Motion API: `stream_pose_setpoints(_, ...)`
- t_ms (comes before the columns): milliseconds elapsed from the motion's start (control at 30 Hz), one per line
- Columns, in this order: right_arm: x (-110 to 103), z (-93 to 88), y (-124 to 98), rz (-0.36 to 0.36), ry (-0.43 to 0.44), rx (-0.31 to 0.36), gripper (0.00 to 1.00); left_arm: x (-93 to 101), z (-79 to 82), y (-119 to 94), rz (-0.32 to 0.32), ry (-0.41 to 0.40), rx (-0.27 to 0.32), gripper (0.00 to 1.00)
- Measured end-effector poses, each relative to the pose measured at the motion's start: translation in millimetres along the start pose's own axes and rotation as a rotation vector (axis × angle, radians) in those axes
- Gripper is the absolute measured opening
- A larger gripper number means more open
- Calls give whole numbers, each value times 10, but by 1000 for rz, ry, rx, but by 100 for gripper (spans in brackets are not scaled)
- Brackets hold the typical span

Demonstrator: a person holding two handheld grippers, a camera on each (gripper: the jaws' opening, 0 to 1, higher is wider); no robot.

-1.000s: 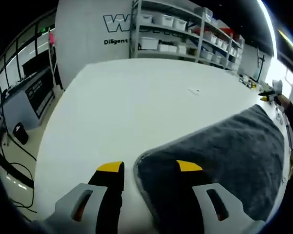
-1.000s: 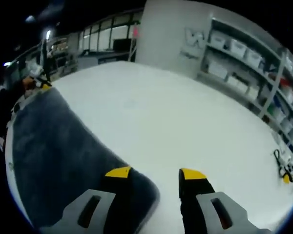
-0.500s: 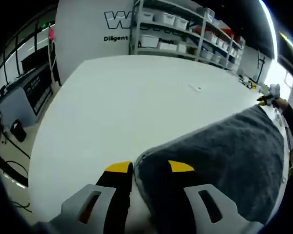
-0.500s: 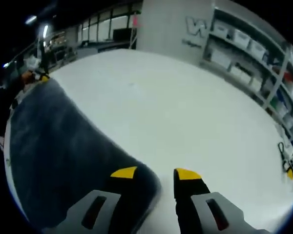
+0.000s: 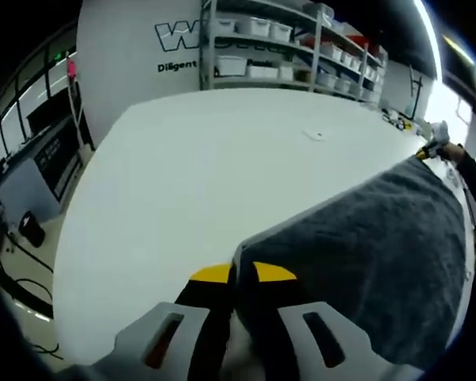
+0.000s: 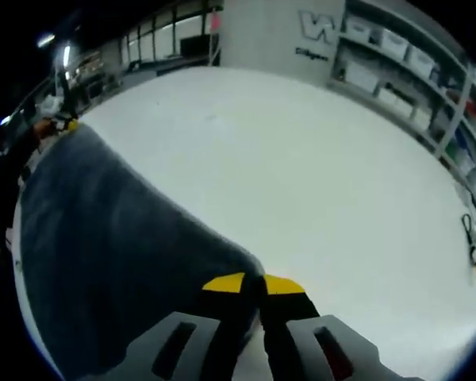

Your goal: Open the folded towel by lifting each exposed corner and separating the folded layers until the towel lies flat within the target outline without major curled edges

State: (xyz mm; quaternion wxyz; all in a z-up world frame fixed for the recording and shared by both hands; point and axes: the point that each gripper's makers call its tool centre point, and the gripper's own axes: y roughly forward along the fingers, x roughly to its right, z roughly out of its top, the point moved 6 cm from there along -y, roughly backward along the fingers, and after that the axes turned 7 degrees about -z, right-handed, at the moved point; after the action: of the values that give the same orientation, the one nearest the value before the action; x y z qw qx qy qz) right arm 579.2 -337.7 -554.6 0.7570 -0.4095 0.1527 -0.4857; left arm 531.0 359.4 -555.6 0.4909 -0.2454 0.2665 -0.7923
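The dark grey towel (image 5: 373,262) lies spread on the wide white counter (image 5: 198,167), and each pair of tongs has pinched one of its near corners. In the left gripper view, the left tongs (image 5: 242,274) are clenched on the towel's corner, their yellow tips pressed close with the pale edge of the cloth rising between them. The cloth runs away to the right, toward the far corner where the other tongs (image 5: 428,151) and a dark sleeve (image 5: 472,178) can be seen at the counter's edge.

In the right gripper view, the right tongs (image 6: 252,283) are likewise closed on the towel (image 6: 103,246), yellow tips nearly touching, gripping the corner that points toward the bare middle of the counter (image 6: 317,175). The towel stretches off to the left, where the left tongs (image 6: 63,123) show small and blurred at its distant corner.

A small pale scrap (image 5: 313,135) lies on the counter well apart from the towel. At the far side stand metal shelves (image 5: 293,55) loaded with white bins, next to a grey wall bearing large lettering (image 5: 178,36). Black cables (image 6: 472,238) lie at the right edge of the counter in the right gripper view. Nothing rests on the towel itself.
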Motion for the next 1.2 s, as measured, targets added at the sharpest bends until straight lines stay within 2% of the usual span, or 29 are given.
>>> stream_pose_setpoints(233, -67, -6, -40, 3, 9, -8, 2, 42, -12, -5, -9, 6, 3, 4)
stream_pose_setpoints(300, -77, 10, -76, 21, 18, 4, 8, 52, -13, -5, -10, 8, 3, 4)
stream_pose_setpoints(367, -41, 78, -150, 25, 70, 45, 9, -6, 5, 5, -12, 6, 3, 4)
stream_pose_setpoints(400, -14, 103, -178, 16, 88, 64, 8, 15, 5, 9, -12, 8, 3, 4)
stream_pose_setpoints(500, 17, 95, -179, -22, 71, 57, 1, 17, 8, 13, -11, 9, 2, 4)
stream_pose_setpoints(567, -67, 63, -152, 18, 86, 36, 2, 10, 11, 17, -12, 10, -1, 4)
stream_pose_setpoints(633, -151, 37, -125, 29, 52, 23, 7, 8, 10, 18, -12, 9, -1, 4)
stream_pose_setpoints(767, -314, 13, -100, 58, 31, 9, 10, -8, 15, 27, -11, 11, -5, 4)
stream_pose_setpoints(800, -261, 18, -64, 59, 20, -1, 11, -13, 14, 27, -12, 13, -6, 4)
stream_pose_setpoints(833, -100, 46, 9, 56, 8, -10, 10, -14, 15, 28, -12, 13, -6, 4)
stream_pose_setpoints(1000, -76, 32, 34, 56, 10, -27, 1, -40, 13, 34, -14, 19, -3, 4)
stream_pose_setpoints(1200, -2, 52, 66, 27, -8, -30, 0, -83, 45, 69, 16, 40, 2, 1)
